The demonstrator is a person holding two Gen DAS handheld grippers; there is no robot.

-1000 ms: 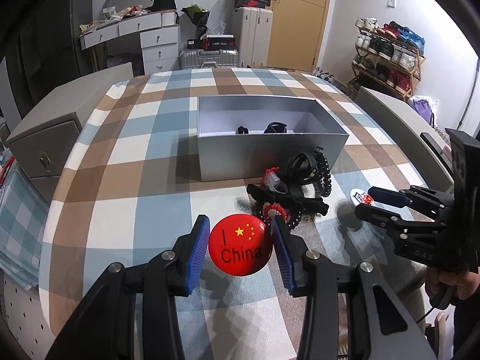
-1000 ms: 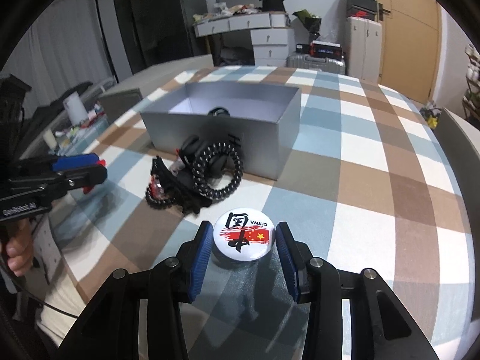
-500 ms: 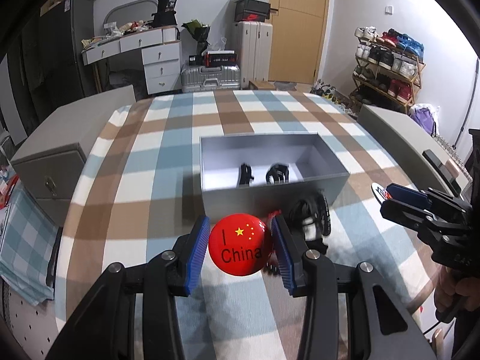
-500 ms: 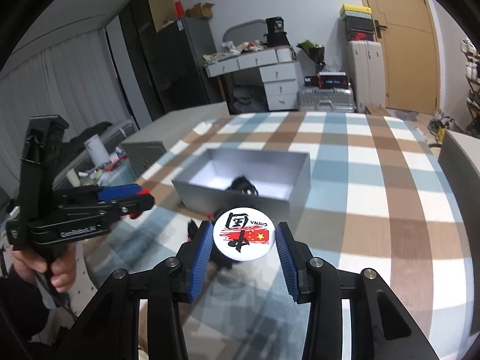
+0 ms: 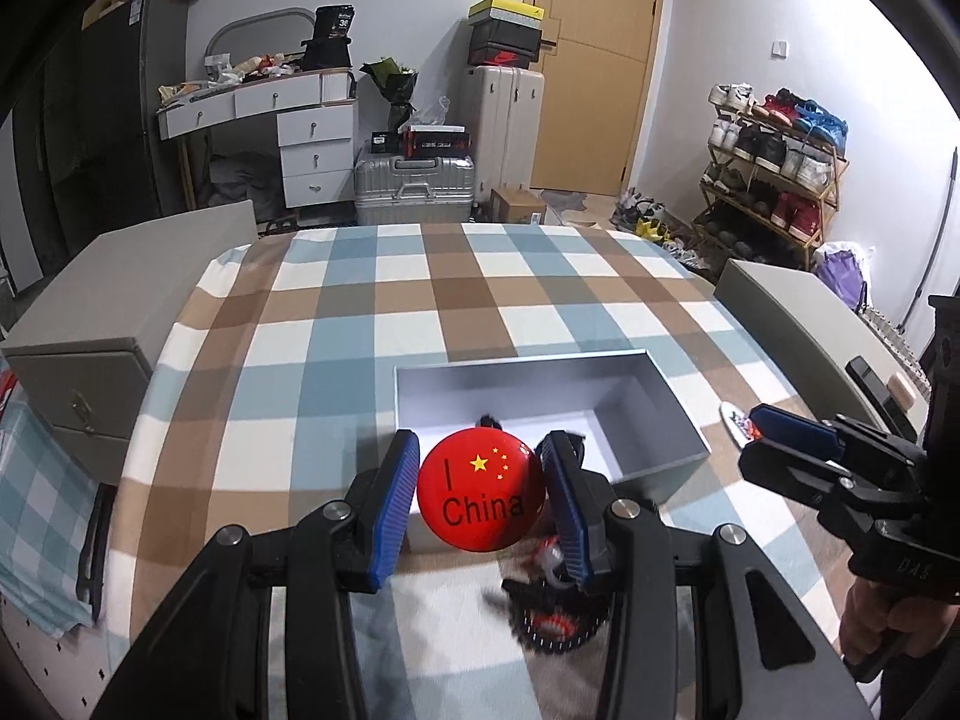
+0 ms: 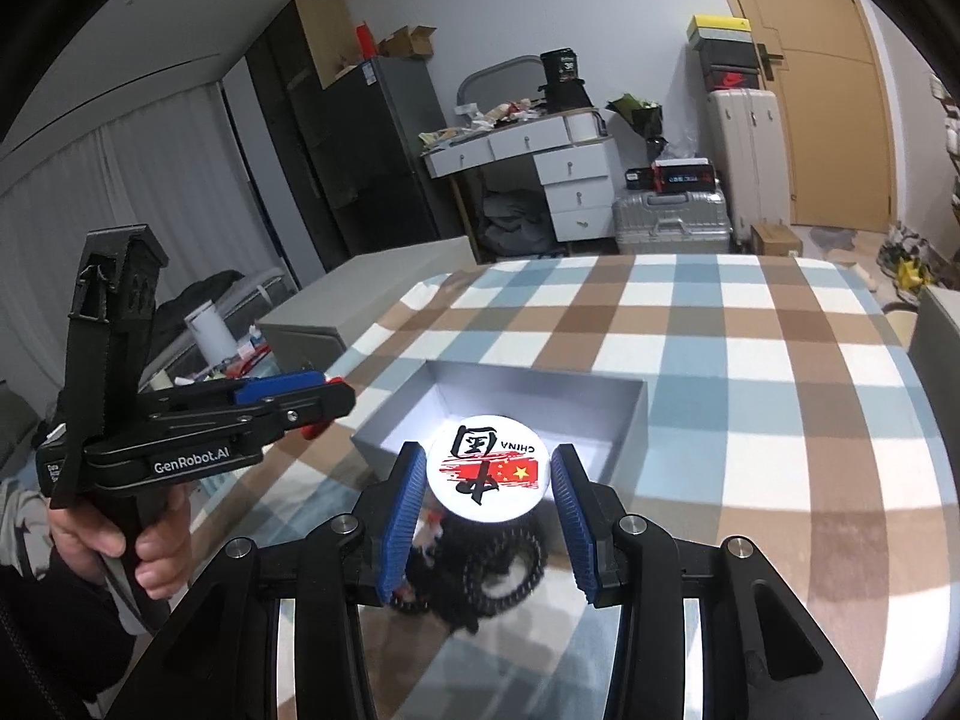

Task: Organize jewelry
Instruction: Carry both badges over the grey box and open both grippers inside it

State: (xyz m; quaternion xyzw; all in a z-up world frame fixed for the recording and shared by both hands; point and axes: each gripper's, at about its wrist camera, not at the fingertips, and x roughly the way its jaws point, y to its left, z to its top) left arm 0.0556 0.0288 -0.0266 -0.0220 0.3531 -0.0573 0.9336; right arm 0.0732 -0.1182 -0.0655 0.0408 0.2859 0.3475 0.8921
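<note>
Checked tabletop carrying open grey box, black beaded jewelry pile just before it. Left gripper fingers clamped on red "I China" badge; right gripper fingers clamped on white "CHINA" badge, both raised above box's near edge.

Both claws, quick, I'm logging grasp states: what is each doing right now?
Left claw: closed on the round red "I China" badge.
Right claw: closed on the round white "CHINA" badge.
</note>
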